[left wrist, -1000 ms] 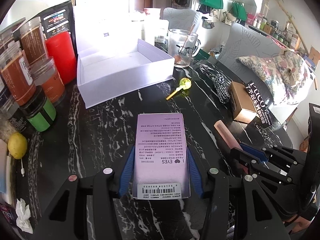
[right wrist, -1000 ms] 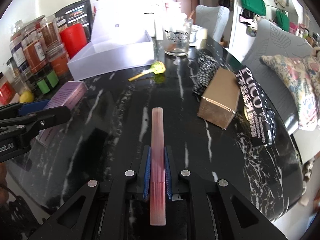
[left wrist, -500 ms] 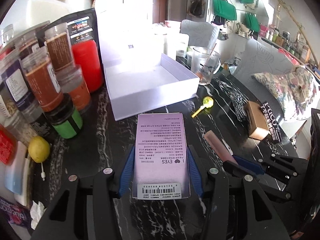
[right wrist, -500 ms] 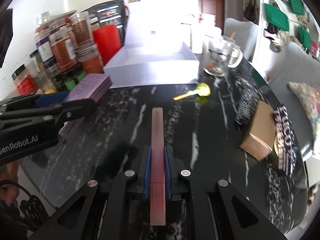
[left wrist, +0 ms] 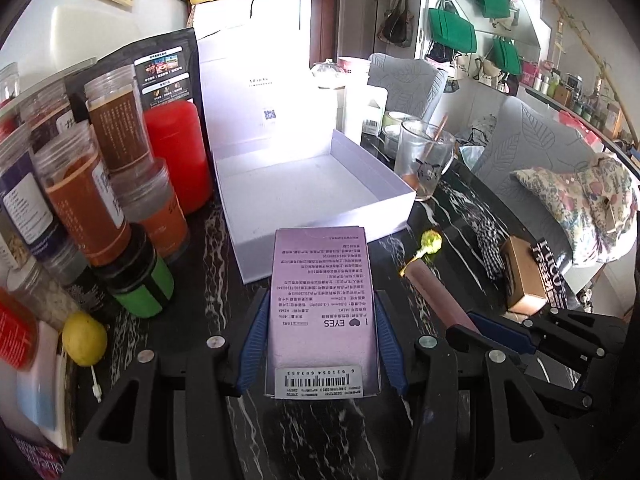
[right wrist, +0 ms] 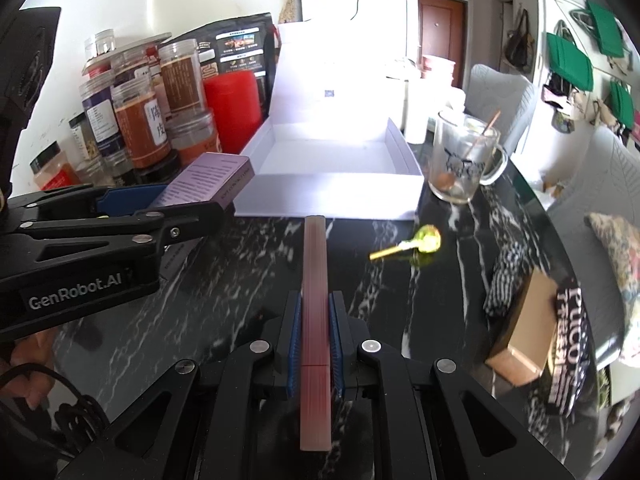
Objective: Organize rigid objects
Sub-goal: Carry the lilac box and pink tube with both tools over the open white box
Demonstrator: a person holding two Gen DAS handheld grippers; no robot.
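My left gripper (left wrist: 320, 320) is shut on a flat purple box (left wrist: 322, 300) printed with text and a barcode, held above the black marble table. Its far end points at the open white box (left wrist: 316, 184), just short of the near wall. My right gripper (right wrist: 315, 320) is shut on a long pink bar (right wrist: 315, 280), which sticks out forward toward the white box (right wrist: 332, 168). In the right wrist view the left gripper (right wrist: 192, 216) with the purple box (right wrist: 208, 178) hangs at the left. The pink bar (left wrist: 436, 296) and the right gripper's fingers (left wrist: 500, 332) show at the left wrist view's right.
Several jars (left wrist: 104, 168) and a red canister (left wrist: 176, 152) crowd the table's left side, with a lemon (left wrist: 84, 338) in front. A green lollipop (right wrist: 424, 240), a glass mug (right wrist: 464, 164), a checked cloth (right wrist: 504, 280) and a brown carton (right wrist: 528, 332) lie on the right.
Both grippers have risen and moved forward toward the white box with their loads. The box and jars now look closer and larger in both views.
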